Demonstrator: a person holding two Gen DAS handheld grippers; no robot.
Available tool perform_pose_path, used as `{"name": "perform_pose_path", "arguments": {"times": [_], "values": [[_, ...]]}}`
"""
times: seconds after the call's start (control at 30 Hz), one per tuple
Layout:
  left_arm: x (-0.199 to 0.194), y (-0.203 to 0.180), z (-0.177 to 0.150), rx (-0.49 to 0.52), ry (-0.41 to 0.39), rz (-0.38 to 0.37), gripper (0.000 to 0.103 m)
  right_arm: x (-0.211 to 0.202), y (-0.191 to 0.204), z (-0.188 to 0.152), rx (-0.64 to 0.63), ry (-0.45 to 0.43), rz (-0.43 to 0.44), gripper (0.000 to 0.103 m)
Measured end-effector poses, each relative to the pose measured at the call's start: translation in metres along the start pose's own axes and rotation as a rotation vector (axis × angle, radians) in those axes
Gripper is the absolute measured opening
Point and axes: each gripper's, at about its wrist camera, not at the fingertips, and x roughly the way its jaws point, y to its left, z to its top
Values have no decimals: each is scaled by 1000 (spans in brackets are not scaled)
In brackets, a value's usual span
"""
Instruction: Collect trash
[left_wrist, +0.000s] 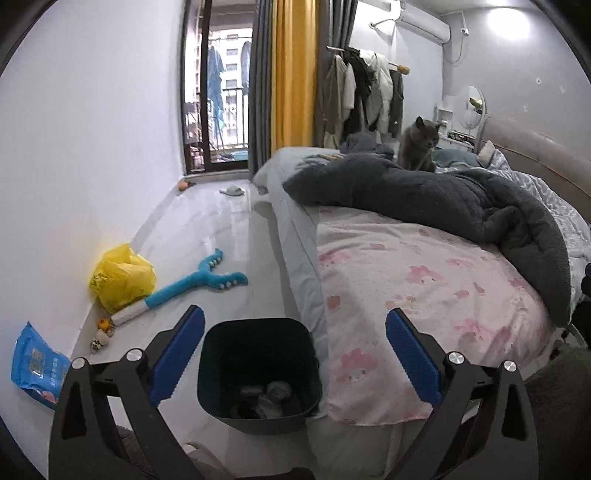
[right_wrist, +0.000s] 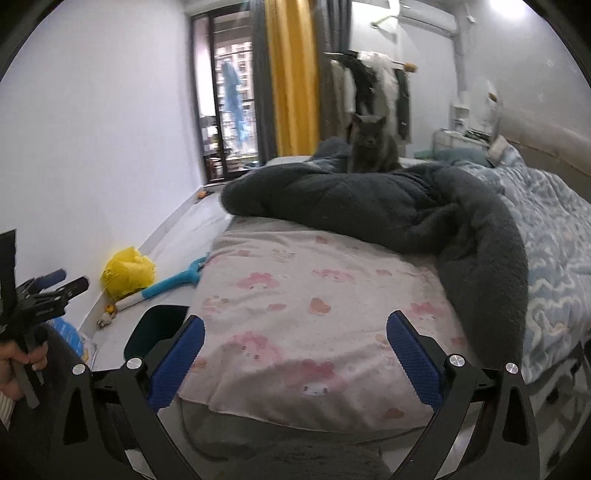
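Observation:
A dark trash bin (left_wrist: 258, 373) stands on the floor beside the bed, with crumpled grey trash (left_wrist: 267, 397) at its bottom. My left gripper (left_wrist: 294, 325) is open and empty, held above and in front of the bin. My right gripper (right_wrist: 295, 325) is open and empty over the pink sheet (right_wrist: 314, 314) of the bed. The bin's rim (right_wrist: 155, 325) shows at the lower left of the right wrist view. The left gripper (right_wrist: 55, 284) also shows there, held in a hand at the far left.
Along the left wall lie a yellow plastic bag (left_wrist: 120, 277), a blue pack (left_wrist: 35, 363), a blue toy stick (left_wrist: 192, 282) and small bits (left_wrist: 103, 332). A dark blanket (left_wrist: 424, 195) and a grey cat (left_wrist: 419, 146) are on the bed. A slipper (left_wrist: 232, 191) lies near the balcony door.

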Motion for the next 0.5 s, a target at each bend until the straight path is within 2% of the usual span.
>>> {"name": "perform_pose_path", "arguments": {"times": [0.13,0.37,0.5], "values": [[1,3,-3,-9,9,-2,100,3,8,0,-29,6,23,100],[12,5,-9,-1,70,-3,100,8,15,0,-32,16,36,100],[12,5,-12,7,72,6,100,11,14,0,-27,21,41,100]]}}
